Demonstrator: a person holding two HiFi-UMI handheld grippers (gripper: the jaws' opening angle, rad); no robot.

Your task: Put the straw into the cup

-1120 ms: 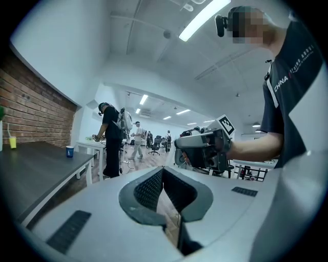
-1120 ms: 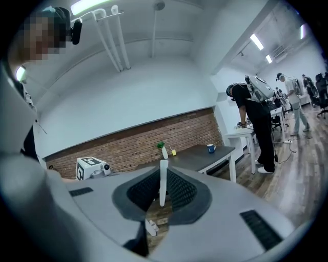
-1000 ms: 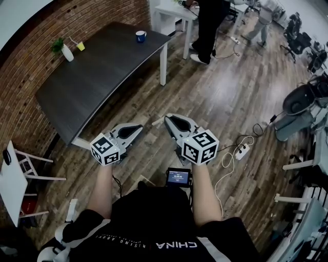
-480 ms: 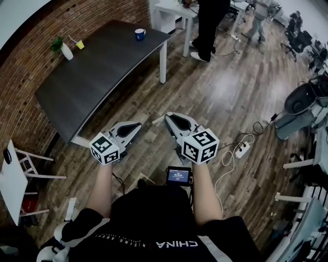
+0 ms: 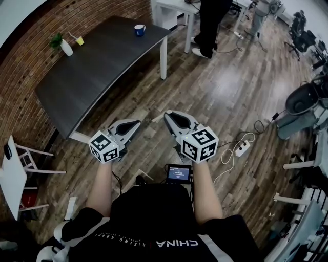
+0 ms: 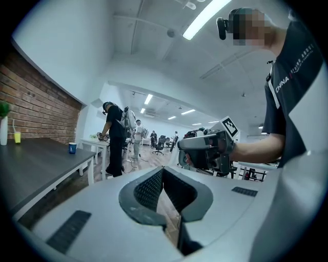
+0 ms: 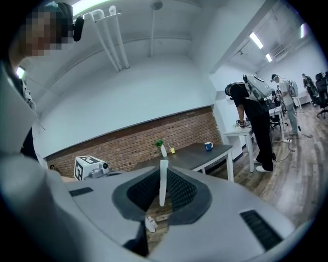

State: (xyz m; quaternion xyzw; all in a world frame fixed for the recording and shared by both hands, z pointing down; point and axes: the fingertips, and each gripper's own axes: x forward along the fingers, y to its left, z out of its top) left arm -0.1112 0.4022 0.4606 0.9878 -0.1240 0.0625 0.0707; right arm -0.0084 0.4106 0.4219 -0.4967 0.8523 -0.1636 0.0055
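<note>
Only the right gripper view reveals the straw (image 7: pixel 163 183) clamped in the right tool (image 7: pixel 163 171); left tool (image 6: pixel 162 171) closed.

A long dark grey desk (image 5: pixel 92 77) on white legs is standing along a red brick wall (image 5: pixel 20 97), and a white vase holding a green plant (image 5: pixel 65 47) is sitting upright at its far corner by the wall. A person in dark trousers (image 5: pixel 209 25) is standing beside a white table (image 5: pixel 171 7) beyond. A white power strip (image 5: pixel 241 149) with a looped cable is lying on the wooden plank floor (image 5: pixel 225 92)
</note>
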